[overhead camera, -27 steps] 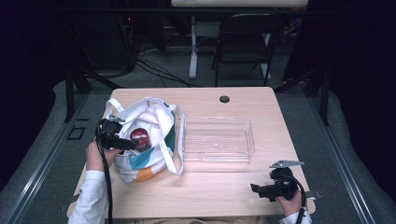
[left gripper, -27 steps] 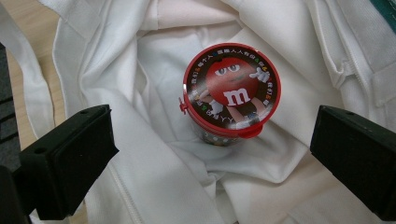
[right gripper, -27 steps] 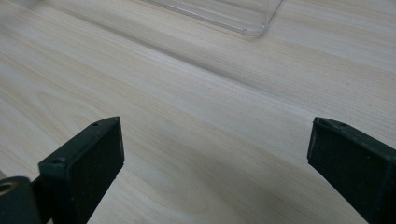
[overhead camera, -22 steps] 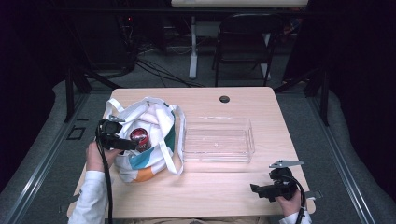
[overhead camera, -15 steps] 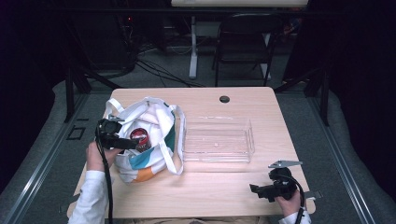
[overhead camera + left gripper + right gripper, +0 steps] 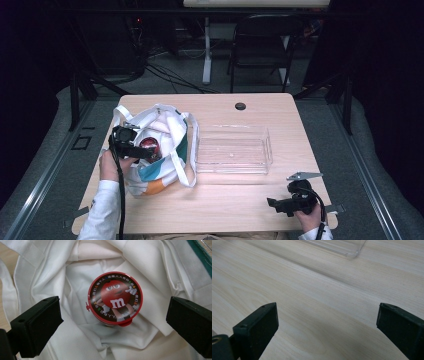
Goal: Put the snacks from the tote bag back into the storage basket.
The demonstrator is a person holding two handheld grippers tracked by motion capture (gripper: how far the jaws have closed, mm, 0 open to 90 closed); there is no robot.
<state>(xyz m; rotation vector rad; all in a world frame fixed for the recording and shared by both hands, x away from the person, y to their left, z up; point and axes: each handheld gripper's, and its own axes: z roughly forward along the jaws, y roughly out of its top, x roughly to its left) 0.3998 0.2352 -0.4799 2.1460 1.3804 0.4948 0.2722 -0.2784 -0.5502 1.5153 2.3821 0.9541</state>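
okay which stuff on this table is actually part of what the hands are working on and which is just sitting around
In the job:
- left gripper, jaws open either side of the tub
- red-lidded M&M's candy tub, upright in the bag
- white tote bag
- clear plastic tray, beside the bag, likely the tub's destination

Just there:
- right gripper, open over bare table
- folding chair behind the table

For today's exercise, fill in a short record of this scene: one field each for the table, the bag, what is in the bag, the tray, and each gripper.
table: light wood table
bag: white tote bag with teal and orange patches, lying open at the table's left
in bag: round red-lidded candy tub, lid up
tray: clear plastic tray, empty, right of the bag
left gripper: left gripper open, poised over the tub, not touching
right gripper: right gripper open over bare table, near right corner
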